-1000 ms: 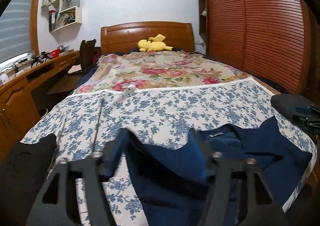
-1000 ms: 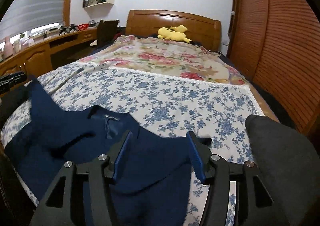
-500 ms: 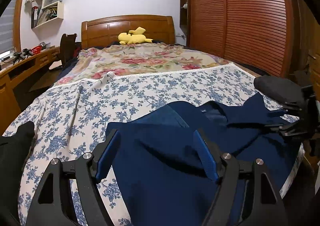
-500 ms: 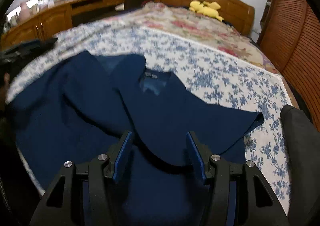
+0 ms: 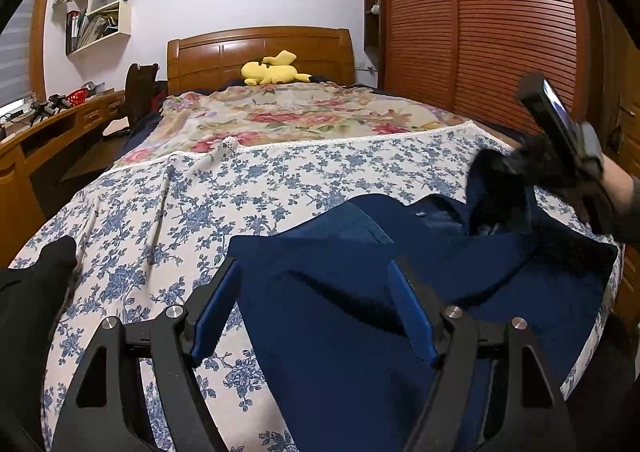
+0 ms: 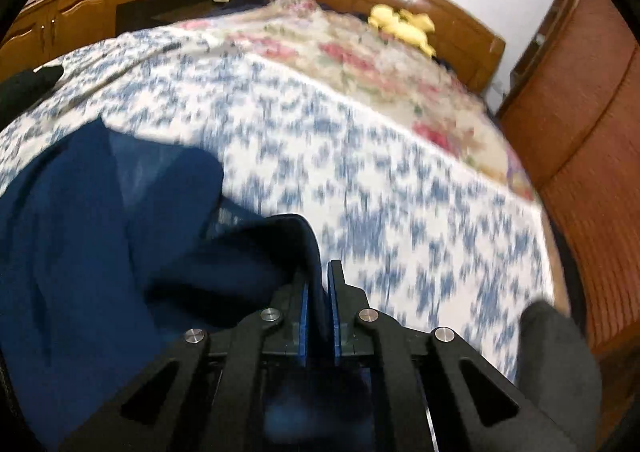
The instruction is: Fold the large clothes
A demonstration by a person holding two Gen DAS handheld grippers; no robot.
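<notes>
1. My right hand-held gripper [image 6: 320, 308] is now clenched on an edge of the navy blue shirt [image 5: 360, 332]; the cloth goes up between its two blue pads. Half a second ago the same gripper was wide apart above the flat cloth, so the grasp is new.
2. The right wrist view is blurred and tilted, and the pinched edge is lifted over the rest of the shirt. I judge that the gripper is carrying this side across for the first fold.
3. My left hand-held gripper [image 5: 312, 312] is released: its fingers stand wide apart over the near part of the shirt and hold nothing. It looks nearly as it did half a second ago.
4. The shirt lies on the blue-flowered sheet [image 5: 280, 179] at the foot end of the bed [image 5: 260, 47], with its collar label turned toward the headboard.
5. The count: one shirt, two grippers, one blue-flowered sheet, one rose-patterned cover [image 5: 304, 111] behind it, and one yellow plush toy [image 5: 272, 69] at the headboard.
6. I think the left gripper should next take the opposite side.
</notes>
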